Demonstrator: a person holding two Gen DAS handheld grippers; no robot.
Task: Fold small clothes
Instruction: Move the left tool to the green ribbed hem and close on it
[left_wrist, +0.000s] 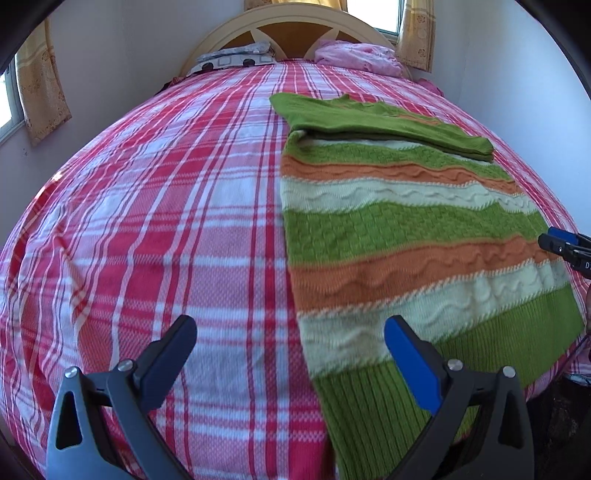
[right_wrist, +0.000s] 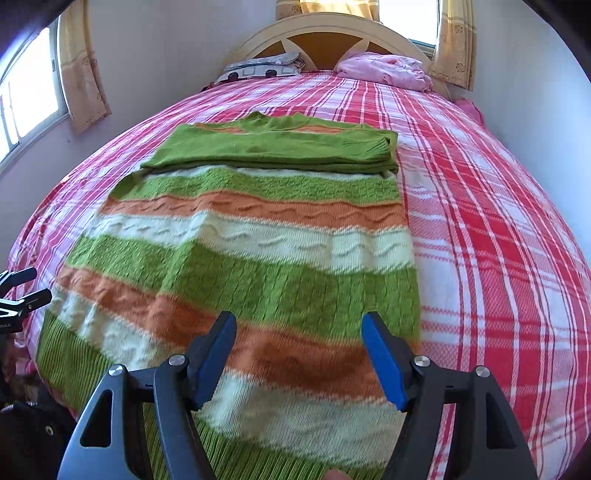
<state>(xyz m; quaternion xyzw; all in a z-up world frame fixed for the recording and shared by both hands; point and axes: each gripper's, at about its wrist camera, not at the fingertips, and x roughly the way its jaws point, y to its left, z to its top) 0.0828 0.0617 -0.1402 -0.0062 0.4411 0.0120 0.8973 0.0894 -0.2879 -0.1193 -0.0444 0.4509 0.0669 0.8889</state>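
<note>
Knitted in green, orange and cream stripes, the sweater (right_wrist: 236, 258) lies flat on the plaid bed (right_wrist: 498, 258), filling the centre-left of the right wrist view, with its sleeves (right_wrist: 273, 151) already folded across the chest at the upper middle. The right hand-held gripper (right_wrist: 299, 354) hangs above the lower stripes with jaws spread and nothing between them; the left hand-held gripper (left_wrist: 291, 358) is likewise released, straddling the sweater's left edge at the bottom of its own view.

The next step is probably lifting the ribbed hem (right_wrist: 74, 362) toward the collar. To do it well, each gripper should pinch one hem corner through both layers (a single layer would drag and skew), then carry both corners forward evenly so the stripes stay square.

The hem lies close to the bed's near edge at the lower frame, so a pull backward could slide it off. Ample bare sheet lies right of the sweater and beyond it, before the pillows (right_wrist: 384, 68).
</note>
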